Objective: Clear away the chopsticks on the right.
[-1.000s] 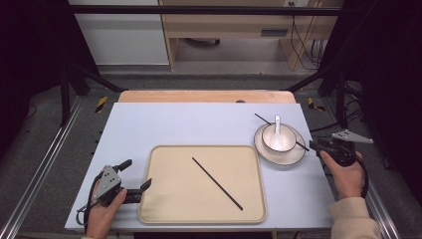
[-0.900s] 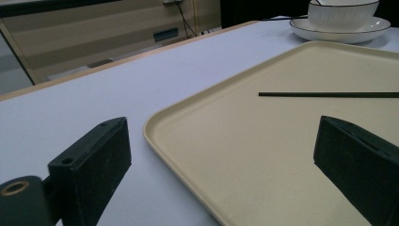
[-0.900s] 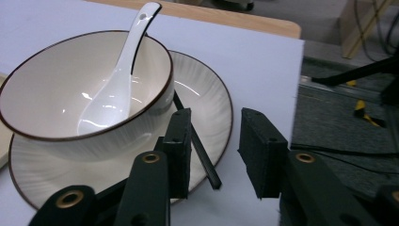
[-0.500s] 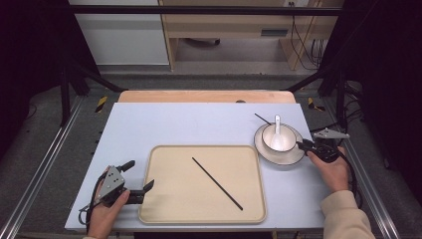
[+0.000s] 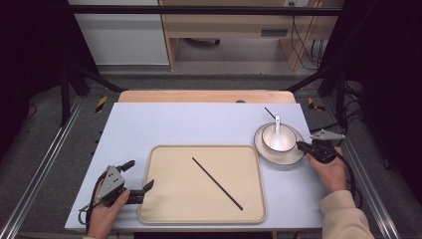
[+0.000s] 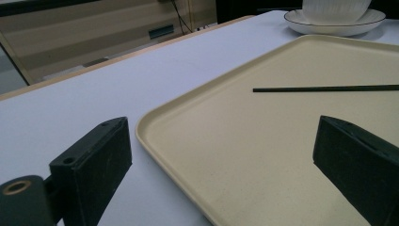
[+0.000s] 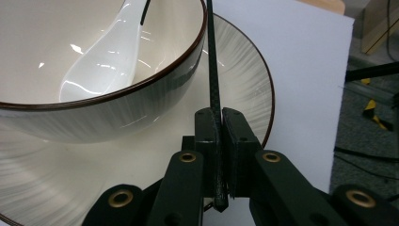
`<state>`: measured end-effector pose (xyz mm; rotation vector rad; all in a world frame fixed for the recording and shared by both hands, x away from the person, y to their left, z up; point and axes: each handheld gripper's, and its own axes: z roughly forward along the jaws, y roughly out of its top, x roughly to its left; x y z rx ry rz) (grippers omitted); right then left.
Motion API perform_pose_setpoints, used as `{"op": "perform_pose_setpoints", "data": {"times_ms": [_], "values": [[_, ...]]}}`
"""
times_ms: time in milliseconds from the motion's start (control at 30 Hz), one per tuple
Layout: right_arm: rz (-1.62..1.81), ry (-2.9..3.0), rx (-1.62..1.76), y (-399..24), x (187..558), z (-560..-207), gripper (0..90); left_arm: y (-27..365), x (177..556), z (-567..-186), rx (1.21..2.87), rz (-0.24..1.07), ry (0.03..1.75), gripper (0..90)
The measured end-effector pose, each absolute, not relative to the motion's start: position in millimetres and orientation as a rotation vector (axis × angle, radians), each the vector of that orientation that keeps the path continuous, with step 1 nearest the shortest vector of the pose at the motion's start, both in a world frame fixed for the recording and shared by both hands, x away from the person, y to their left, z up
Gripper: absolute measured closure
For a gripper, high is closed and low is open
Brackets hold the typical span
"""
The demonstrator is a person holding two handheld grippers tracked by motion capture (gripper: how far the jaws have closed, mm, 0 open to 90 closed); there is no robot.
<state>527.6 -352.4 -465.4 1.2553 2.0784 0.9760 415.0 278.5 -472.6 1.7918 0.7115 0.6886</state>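
Observation:
A black chopstick (image 5: 217, 183) lies slantwise on the beige tray (image 5: 164, 209). My left gripper (image 5: 140, 174) stands open at the tray's left edge, one jaw over the table and one over the tray (image 6: 263, 155); the chopstick (image 6: 324, 88) lies beyond them. At the right, a white bowl (image 5: 278, 141) with a spoon (image 5: 277, 130) stands on a plate (image 5: 268, 152). A second chopstick (image 7: 211, 56) rests across the bowl's rim (image 7: 117, 108). My right gripper (image 7: 220, 117) has just been closing and is shut on its near end, at the plate's right edge (image 5: 302, 146).
The pale blue table top (image 5: 199, 124) has open room behind the tray. A wooden strip (image 5: 204, 96) runs along its far edge. Metal rails (image 5: 45, 164) flank the table, and cables hang at the back right.
My right gripper has moved left and down to the plate's edge, and its jaws have closed on the chopstick there. The left gripper has stayed in place.

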Motion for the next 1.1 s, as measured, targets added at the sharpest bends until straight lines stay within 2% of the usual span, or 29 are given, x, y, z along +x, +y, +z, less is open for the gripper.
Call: {"op": "perform_pose_setpoints", "data": {"times_ms": [200, 333, 533, 700, 1100], "values": [[0.988, 2.005, 1.258, -352, 520, -456, 85.5, 279, 415, -472, 1.788, 0.694, 0.713, 4.8], [0.921, 1.868, 1.270, -354, 501, -436, 85.5, 280, 414, -470, 1.782, 0.700, 0.715, 4.9], [0.994, 1.781, 1.259, -348, 467, -414, 85.5, 281, 414, -470, 1.785, 0.702, 0.719, 4.9], [1.033, 1.853, 1.204, -307, 433, -412, 85.5, 282, 413, -470, 1.777, 0.701, 0.721, 5.0], [1.091, 2.043, 1.117, -234, 389, -421, 85.4, 281, 414, -471, 1.782, 0.699, 0.726, 5.0]]}}
